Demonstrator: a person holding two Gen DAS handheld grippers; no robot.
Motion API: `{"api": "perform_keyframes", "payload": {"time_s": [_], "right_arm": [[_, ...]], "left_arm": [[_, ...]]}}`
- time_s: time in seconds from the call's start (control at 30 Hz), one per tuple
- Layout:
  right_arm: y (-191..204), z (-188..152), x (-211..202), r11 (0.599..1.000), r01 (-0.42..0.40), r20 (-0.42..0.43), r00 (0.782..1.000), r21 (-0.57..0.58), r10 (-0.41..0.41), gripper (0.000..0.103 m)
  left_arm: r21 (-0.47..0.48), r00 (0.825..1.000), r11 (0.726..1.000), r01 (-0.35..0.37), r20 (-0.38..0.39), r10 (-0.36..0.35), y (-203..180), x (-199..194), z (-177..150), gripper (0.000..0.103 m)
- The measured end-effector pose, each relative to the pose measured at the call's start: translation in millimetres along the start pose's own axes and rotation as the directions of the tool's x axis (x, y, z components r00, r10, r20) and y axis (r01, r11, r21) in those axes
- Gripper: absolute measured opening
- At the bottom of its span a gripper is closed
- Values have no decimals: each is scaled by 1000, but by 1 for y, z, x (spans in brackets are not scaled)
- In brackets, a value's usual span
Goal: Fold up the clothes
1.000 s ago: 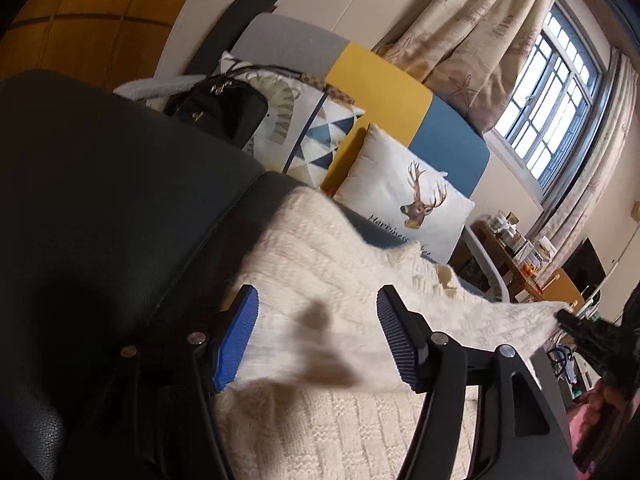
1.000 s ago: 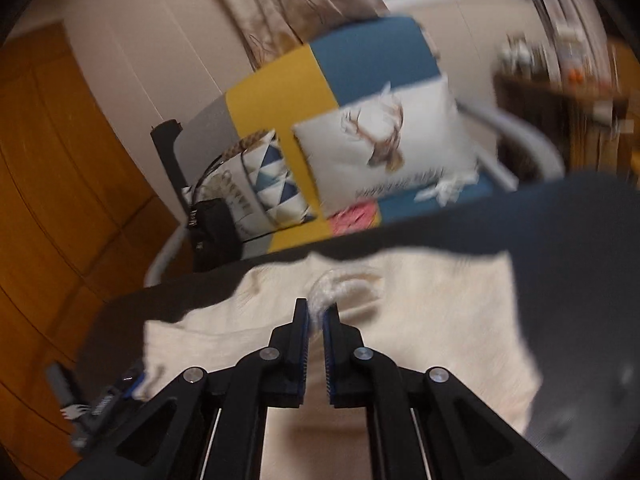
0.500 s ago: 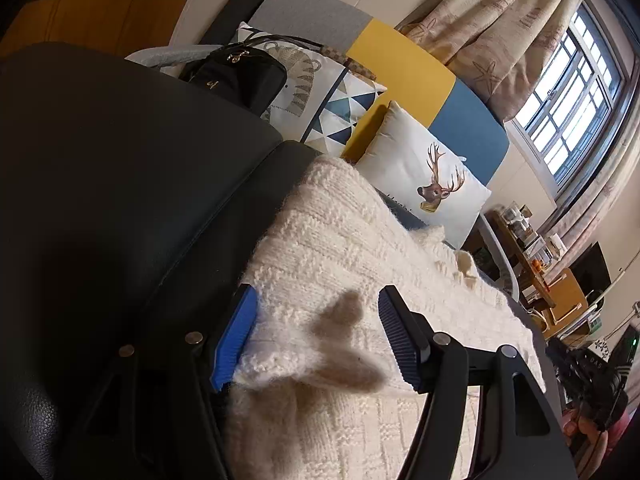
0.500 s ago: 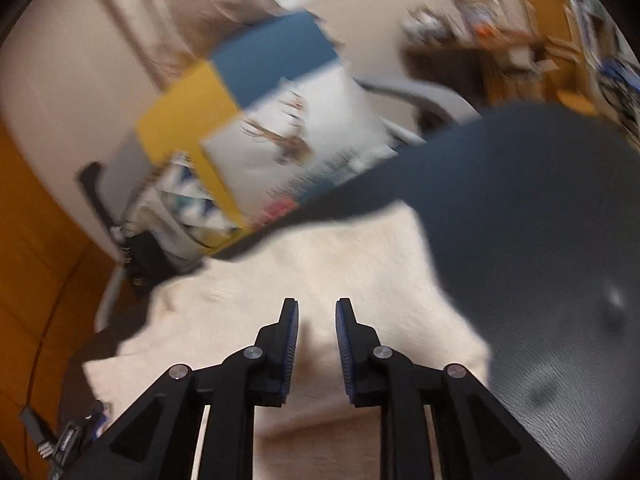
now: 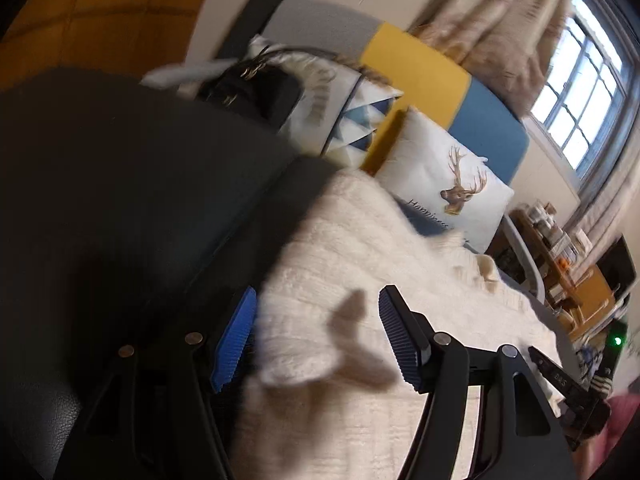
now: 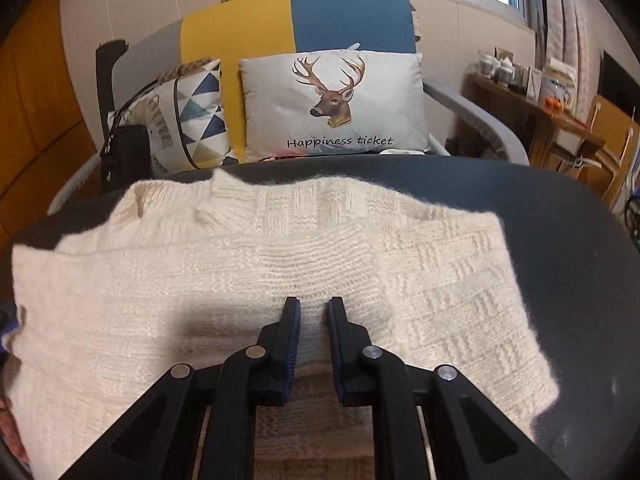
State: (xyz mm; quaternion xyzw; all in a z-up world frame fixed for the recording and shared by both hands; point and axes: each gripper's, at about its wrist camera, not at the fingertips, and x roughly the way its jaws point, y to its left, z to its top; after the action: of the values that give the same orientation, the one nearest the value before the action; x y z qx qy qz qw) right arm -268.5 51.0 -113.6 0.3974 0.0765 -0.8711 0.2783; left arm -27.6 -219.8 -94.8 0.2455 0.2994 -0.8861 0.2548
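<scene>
Here the cream sweater covers a dark table; left hand-held gripper spread, right hand-held gripper slightly parted.

L wrist cam low, oblique, R cam head-on, both near sweater, sofa shared

Daylight reaches you from the paned window, blown out white. Your left view is smeared with motion blur; the right is sharp. Both bend and darken at the rims. The right claw shadows the cream knitted sweater.
</scene>
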Motion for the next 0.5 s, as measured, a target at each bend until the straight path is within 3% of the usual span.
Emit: {"api": "perform_keyframes", "payload": {"time_s": [0.1,0.2,0.37,0.43,0.5], "right_arm": [[2,-2,0,1000,9,5,1000,-9,-9,13],[0,-1,1,1000,-4,8,1000,3,4,13],[1,3,8,999,-27,12,1000,23,26,13],[2,3,9,999,-24,13,1000,22,24,13],[3,4,10,1000,-24,14,1000,21,23,13]], "left_arm": [[120,997,991,60,39,-65,-35,-6,3,67],[202,996,976,85,8,-88,-63,7,8,67],[218,993,971,100,-76,-85,-81,23,12,67],[234,994,966,111,-50,-102,-83,11,4,67],[224,999,974,38,22,-44,-70,-7,-5,67]]}}
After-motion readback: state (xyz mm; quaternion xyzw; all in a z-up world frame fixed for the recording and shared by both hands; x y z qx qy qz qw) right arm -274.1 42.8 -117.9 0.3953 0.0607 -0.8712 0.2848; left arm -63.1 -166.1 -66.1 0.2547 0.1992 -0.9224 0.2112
